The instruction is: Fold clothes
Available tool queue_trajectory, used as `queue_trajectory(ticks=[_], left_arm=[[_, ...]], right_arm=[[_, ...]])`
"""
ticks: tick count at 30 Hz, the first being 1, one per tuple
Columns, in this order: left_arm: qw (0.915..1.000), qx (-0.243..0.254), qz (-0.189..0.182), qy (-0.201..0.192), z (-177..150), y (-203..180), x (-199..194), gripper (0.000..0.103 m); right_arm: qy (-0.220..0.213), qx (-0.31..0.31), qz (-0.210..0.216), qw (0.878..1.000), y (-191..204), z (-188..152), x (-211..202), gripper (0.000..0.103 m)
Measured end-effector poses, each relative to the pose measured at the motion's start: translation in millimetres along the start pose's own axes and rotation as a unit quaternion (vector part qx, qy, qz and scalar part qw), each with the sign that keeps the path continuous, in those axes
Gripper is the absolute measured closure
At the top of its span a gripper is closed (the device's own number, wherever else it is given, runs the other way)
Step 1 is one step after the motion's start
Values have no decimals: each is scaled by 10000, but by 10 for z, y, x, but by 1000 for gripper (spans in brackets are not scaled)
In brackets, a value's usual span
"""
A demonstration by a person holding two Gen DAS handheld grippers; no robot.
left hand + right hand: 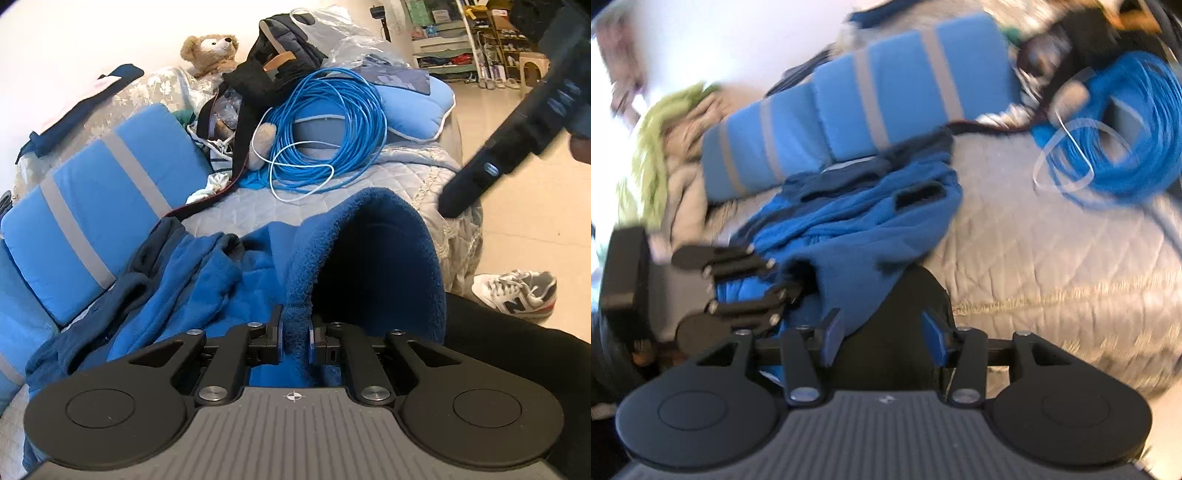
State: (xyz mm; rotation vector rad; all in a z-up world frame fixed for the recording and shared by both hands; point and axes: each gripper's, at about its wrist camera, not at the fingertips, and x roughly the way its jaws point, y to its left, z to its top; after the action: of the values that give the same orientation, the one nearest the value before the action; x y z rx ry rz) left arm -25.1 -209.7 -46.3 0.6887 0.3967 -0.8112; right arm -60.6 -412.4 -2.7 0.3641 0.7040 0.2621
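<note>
A blue fleece garment [207, 280] with darker navy trim lies crumpled on a grey quilted cover [258, 210]. My left gripper [296, 332] is shut on a raised fold of the fleece, which arches up just ahead of its fingers. In the right wrist view the same garment [857, 229] spreads from the striped cushion toward me. The left gripper [790, 280] shows at the left of that view, clamped on the fleece edge. My right gripper [882, 339] is open. The fleece hem lies beside its left finger, and something dark sits between the pads without touching them.
A coil of blue cable [332, 122] lies behind the garment. A blue cushion with grey stripes [103, 206] stands on the left. A teddy bear [212, 51] and a black bag [266, 74] sit further back. A sneaker [517, 291] is on the tiled floor on the right, next to a black-trousered leg [517, 350].
</note>
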Motion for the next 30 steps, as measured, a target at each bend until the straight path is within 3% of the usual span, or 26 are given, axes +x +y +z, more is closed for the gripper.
queue_trajectory(ticks=[2,6,10,15,17,19,23,26,28,30], left_arm=[[10000,74,9,-20,4,-41,-7,92],[9996,250,-93,-55,7,-170,-22,92],[9981,600,-46,-87,-20,-339,-7,93],[9971,749,-127,-11,-81,-426,27,93],[9977,673,-90,3,-96,-389,26,94],[9982,597,-53,17,-111,-351,24,94],[9996,263,-38,96,-135,-176,20,94],[9997,-48,-173,174,-133,-56,27,94],[9994,-160,-212,202,-127,-28,35,94],[9992,-235,-243,215,-118,-29,39,94]], right_arm=[[8,294,40,9996,-93,36,27,41],[228,1275,513,9902,-304,102,108,39],[472,2478,1092,9615,-585,130,217,36],[626,3345,1392,9299,-772,104,353,32],[609,3397,1360,9287,-793,106,370,32],[471,3078,1096,9440,-774,131,316,31],[196,1654,172,9859,-609,212,149,28],[112,214,-403,9989,-344,185,70,24],[38,-1182,-869,9892,-75,75,67,22],[-36,-2657,-1340,9547,208,-80,93,21]])
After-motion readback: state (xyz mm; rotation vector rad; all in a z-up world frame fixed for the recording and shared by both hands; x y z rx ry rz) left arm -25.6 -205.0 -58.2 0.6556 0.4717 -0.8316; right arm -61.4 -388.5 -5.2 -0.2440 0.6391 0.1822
